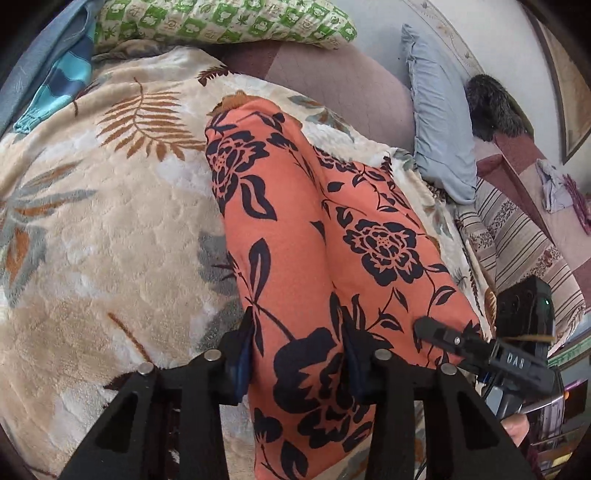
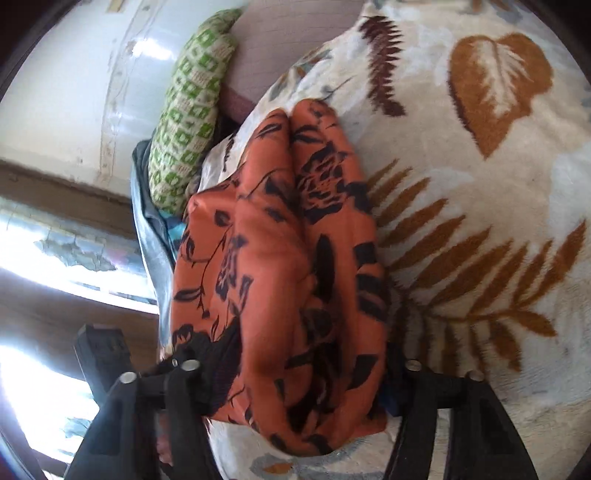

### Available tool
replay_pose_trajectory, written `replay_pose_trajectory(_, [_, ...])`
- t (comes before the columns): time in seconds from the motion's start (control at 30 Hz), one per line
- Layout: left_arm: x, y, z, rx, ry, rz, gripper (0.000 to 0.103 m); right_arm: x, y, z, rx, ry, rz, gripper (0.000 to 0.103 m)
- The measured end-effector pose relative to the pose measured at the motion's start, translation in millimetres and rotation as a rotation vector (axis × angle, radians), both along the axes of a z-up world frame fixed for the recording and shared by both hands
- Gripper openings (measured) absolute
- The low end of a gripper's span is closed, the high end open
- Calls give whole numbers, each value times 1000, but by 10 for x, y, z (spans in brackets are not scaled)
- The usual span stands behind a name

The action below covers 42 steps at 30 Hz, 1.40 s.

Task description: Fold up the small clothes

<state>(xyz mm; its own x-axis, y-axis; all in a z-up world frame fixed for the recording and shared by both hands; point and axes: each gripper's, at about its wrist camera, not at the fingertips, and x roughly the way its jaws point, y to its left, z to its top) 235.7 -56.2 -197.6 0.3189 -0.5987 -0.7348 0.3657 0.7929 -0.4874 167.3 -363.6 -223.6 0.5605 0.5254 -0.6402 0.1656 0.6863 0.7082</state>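
Note:
An orange garment [image 1: 295, 229] with black flowers lies lengthwise on a cream leaf-patterned blanket [image 1: 110, 221]. Its near end fills the gap between the blue pads of my left gripper [image 1: 299, 358], which is shut on it. One finger [image 1: 443, 334] of the right gripper rests on the garment's right edge, a hand behind it. In the right wrist view the same garment [image 2: 280, 258] is bunched in folds on the blanket [image 2: 480, 221], and my right gripper [image 2: 295, 376] is shut on its near end, the cloth packed between both fingers.
A green-and-white pillow [image 1: 221, 22] lies at the head of the bed, a pale blue pillow [image 1: 439, 122] and a striped sheet [image 1: 524, 240] to the right. Blue clothes [image 1: 62, 74] sit at the far left. A dark furry thing [image 1: 491, 107] leans by the wall.

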Motion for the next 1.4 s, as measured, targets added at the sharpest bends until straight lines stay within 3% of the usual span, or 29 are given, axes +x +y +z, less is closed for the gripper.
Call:
replay_pose_trajectory(0.07, [-3,43,99,15,-50,10,38,-53,204,197,-112,-94,52,49])
replay_pose_trajectory(0.13, [11,78,160,45,-79,18,39,-74,291,219,-123,-112,68,48])
replay_pose_trajectory(0.23, [41,70,-17,126,17,16,53,15,257,-113,-76,55,69,52])
replay_pose_trajectory(0.3, [0,126,-63,95,51,37,57,-4,159,-122,-17,58,47,54])
replay_pose_trajectory(0.37, [-20,178,13,88,46,47,60,-64,76,-7,-67,59,19,66])
replay_pose_trajectory(0.43, [-47,271,165,97,-27,90,61,-172,-34,120,-107,31,-37,69])
replay_pose_trajectory(0.53, [-138,348,384,149,-174,144,72,-296,-232,338,-119,-44,-130,69])
replay_pose_trajectory(0.67, [-216,281,453,185,-278,117,75,-178,-309,689,-128,-156,-193,69])
replay_pose_trajectory(0.8, [-129,166,293,231,-226,84,75,328,-137,895,-111,-172,-136,68])
replay_pose_trajectory(0.9, [-66,158,182,292,-189,96,75,738,30,833,-78,-144,-78,68])
replay_pose_trajectory(0.97, [-24,186,120,278,-160,102,77,1016,112,614,-58,-71,-61,68])
replay_pose_trajectory(1.07, [-8,162,65,280,-137,74,80,1279,60,-32,-69,137,-102,68])
replay_pose_trajectory(1.1, [-8,152,47,286,-133,68,81,1300,43,-110,-63,117,-99,68])
replay_pose_trajectory(1.13, [-9,164,41,284,-131,74,81,1297,48,-52,-82,88,-97,68])
replay_pose_trajectory(1.23, [-34,207,87,276,-133,87,81,1352,155,195,-136,114,-74,68])
replay_pose_trajectory(1.4, [-133,279,263,266,-162,107,81,1550,552,597,-118,15,15,68])
